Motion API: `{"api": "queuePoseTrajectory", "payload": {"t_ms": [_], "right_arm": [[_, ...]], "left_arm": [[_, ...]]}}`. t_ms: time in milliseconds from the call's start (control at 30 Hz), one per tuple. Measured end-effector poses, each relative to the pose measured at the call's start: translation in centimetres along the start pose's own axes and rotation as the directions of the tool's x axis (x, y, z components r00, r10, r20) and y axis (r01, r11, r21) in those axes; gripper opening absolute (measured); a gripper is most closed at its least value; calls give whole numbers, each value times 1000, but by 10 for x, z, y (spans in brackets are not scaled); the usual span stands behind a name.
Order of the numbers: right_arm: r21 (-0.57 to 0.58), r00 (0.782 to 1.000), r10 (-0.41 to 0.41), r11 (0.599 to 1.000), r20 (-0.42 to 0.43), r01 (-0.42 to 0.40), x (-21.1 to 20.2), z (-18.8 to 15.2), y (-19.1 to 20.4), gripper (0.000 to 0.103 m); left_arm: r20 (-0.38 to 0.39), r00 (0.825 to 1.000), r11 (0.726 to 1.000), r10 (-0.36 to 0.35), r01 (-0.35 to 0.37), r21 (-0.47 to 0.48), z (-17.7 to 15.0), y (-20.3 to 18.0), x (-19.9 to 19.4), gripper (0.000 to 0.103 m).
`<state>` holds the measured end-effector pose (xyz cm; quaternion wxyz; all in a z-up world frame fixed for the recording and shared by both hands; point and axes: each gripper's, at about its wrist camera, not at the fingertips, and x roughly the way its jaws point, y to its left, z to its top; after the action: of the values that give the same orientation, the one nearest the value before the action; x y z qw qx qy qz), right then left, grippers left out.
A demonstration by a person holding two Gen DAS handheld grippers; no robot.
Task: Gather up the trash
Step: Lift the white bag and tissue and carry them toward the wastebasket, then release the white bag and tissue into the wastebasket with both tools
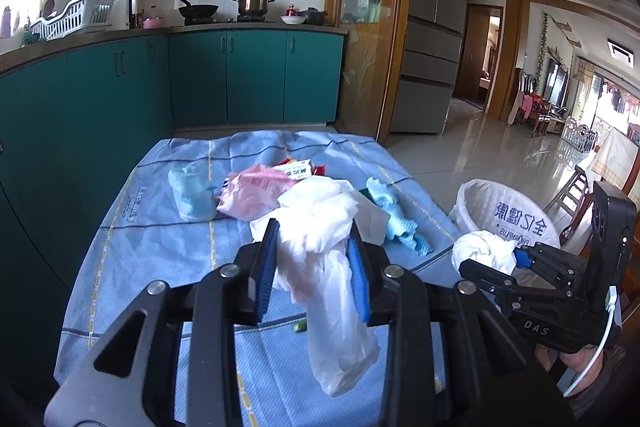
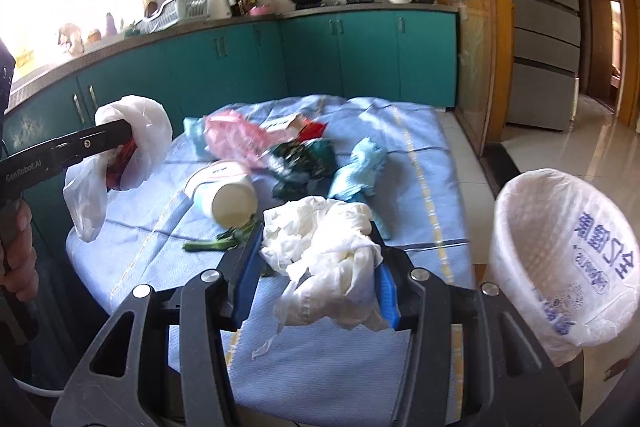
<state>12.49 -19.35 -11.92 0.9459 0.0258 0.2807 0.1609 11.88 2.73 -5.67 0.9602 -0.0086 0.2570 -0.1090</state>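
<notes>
My left gripper (image 1: 312, 239) is shut on a white plastic bag (image 1: 332, 291) that hangs from its blue pads above the table. In the right wrist view the same left gripper (image 2: 126, 143) shows at the left, with the bag (image 2: 138, 135) draped around its fingers. My right gripper (image 2: 316, 243) is shut on a crumpled white paper wad (image 2: 332, 259). In the left wrist view the right gripper (image 1: 518, 259) holds that wad (image 1: 478, 247) near the lined trash bin (image 1: 504, 211). The bin (image 2: 560, 255) stands on the floor right of the table.
The table wears a blue cloth (image 2: 320, 355). On it lie a pink bag (image 2: 236, 135), a blue tissue (image 2: 360, 167), a dark green wrapper (image 2: 300, 159), a tipped white cup (image 2: 228, 199), a green stem (image 2: 216, 243) and a small box (image 1: 298, 169). Teal cabinets (image 1: 240, 75) stand behind.
</notes>
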Motion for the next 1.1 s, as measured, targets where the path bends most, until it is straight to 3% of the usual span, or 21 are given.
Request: {"api": "queuePoseTrajectory", "payload": {"t_ms": [200, 333, 400, 467, 567, 700, 800, 933, 1100], "right_arm": [[51, 992, -102, 994, 78, 98, -36, 10, -38, 50], [114, 967, -228, 970, 112, 215, -61, 10, -77, 50], [139, 945, -307, 947, 114, 291, -70, 7, -95, 50], [173, 907, -405, 907, 114, 383, -79, 1, -116, 50], [212, 863, -493, 860, 110, 464, -84, -8, -141, 50], [226, 841, -535, 832, 87, 506, -76, -19, -163, 50], [227, 839, -541, 826, 64, 515, -68, -28, -172, 50], [250, 850, -526, 825, 12, 507, -55, -40, -190, 50], [254, 863, -505, 831, -30, 495, -39, -43, -202, 50]], "left_arm": [[46, 998, 998, -52, 51, 20, 19, -33, 12, 33], [42, 995, 994, -88, 85, 63, 28, -73, 34, 33], [40, 990, 988, -133, 130, 81, 31, -97, 47, 33], [40, 984, 981, -171, 167, 100, 34, -118, 59, 33], [6, 965, 958, -261, 258, 125, 36, -158, 87, 33], [-73, 934, 922, -351, 358, 147, 35, -207, 128, 33], [-128, 917, 903, -377, 395, 169, 30, -238, 156, 34], [-225, 876, 871, -427, 465, 159, 19, -273, 193, 38], [-249, 868, 862, -429, 476, 175, 11, -285, 214, 67]]}}
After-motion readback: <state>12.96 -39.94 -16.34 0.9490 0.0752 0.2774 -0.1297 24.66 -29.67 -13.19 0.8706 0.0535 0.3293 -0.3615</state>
